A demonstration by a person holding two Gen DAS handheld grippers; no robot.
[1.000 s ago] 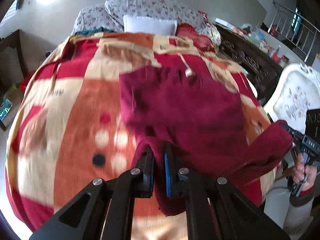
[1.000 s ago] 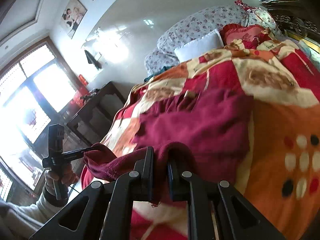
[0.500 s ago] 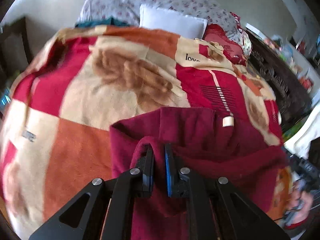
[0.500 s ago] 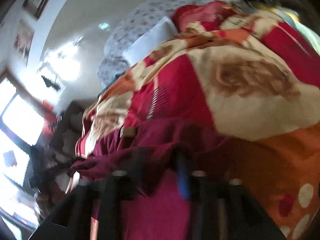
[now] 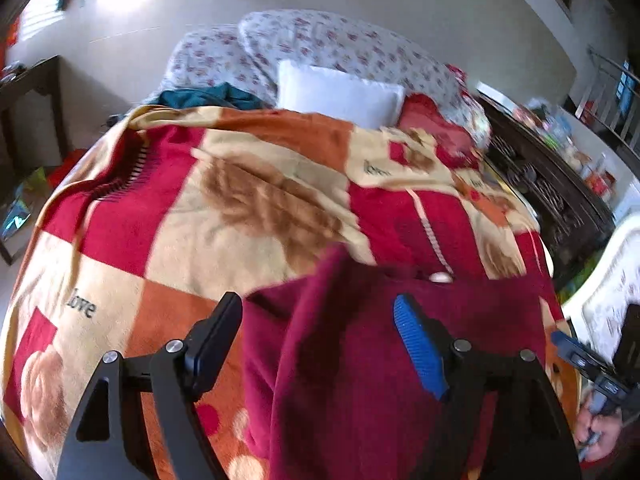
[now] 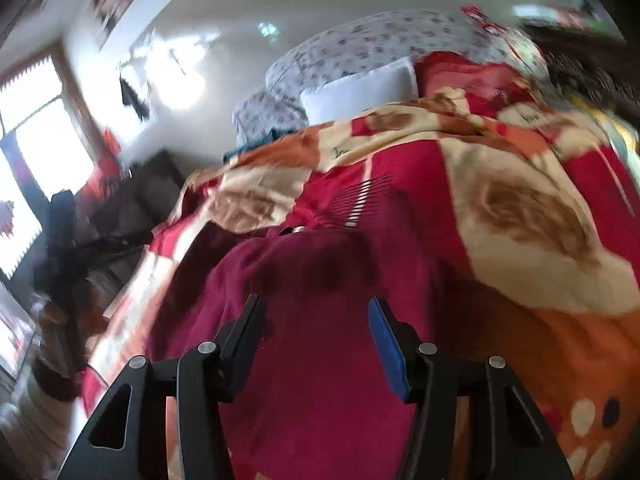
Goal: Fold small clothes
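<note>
A dark red fleece garment (image 5: 360, 360) lies folded over on the patterned blanket (image 5: 180, 220) of a bed. My left gripper (image 5: 318, 312) is open, its jaws spread wide just above the garment's near edge, holding nothing. In the right wrist view the same garment (image 6: 312, 320) fills the lower middle, with a small white tag (image 6: 298, 230) at its far edge. My right gripper (image 6: 316, 312) is also open and empty over the cloth. The right gripper's handle and the hand on it (image 5: 600, 380) show at the far right of the left wrist view.
A white pillow (image 5: 340, 94) and floral bedding (image 5: 340, 44) lie at the bed's head, with a teal cloth (image 5: 208, 98) beside them. A dark carved cabinet (image 5: 552, 196) stands right of the bed. A window (image 6: 36, 152) and dark furniture (image 6: 132, 200) are on the left.
Both grippers were shut on the garment's near edge, carried it forward over the rest of the garment, and have now opened and let it go.
</note>
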